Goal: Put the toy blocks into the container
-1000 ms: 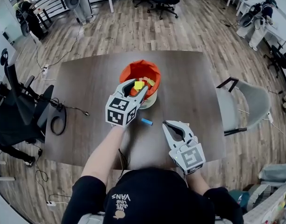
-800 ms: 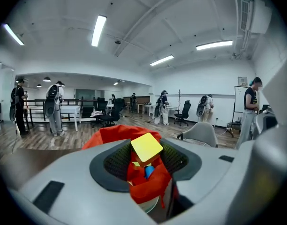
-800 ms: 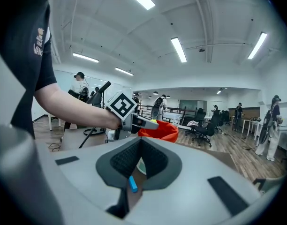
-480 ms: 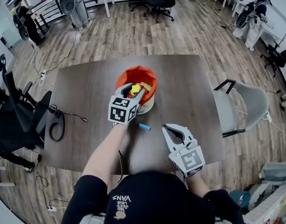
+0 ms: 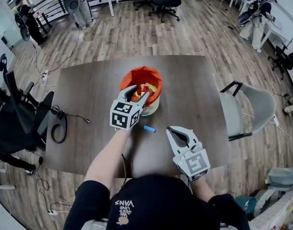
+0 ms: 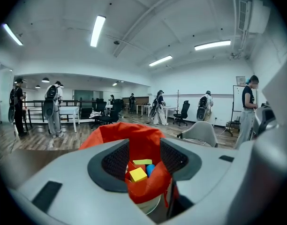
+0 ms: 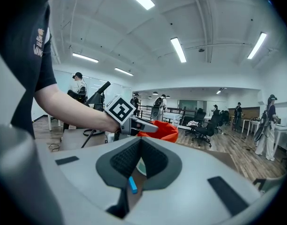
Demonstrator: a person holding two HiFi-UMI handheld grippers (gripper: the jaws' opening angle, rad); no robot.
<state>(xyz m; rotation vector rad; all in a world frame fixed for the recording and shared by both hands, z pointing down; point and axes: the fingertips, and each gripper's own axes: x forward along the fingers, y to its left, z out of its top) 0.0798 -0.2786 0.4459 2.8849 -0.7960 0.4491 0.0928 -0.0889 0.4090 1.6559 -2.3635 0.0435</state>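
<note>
one blue block is lying loose on the dark table, just below the centre of the head view. it is sitting between the two grippers, near the container but apart from it. it is looking small, short and stick-like, so i am judging it light, stiff and not fragile. its smooth sides may be leaving it prone to skidding on the bare tabletop. the pads should be closing across its narrow width at mid-length, coming from above.

the right gripper is sitting nearest, just right of the block, with its jaws pressed together on nothing. in the right gripper view the block is showing low in the frame, through the gap beneath the meeting tips. the left gripper is hovering at the container's near rim, its jaws standing apart and empty.

the container is showing a soft orange lining over a pale base. inside it a yellow cube, a flat yellow-green piece and a blue piece are resting together, along with other pieces i am unable to tell apart.
</note>
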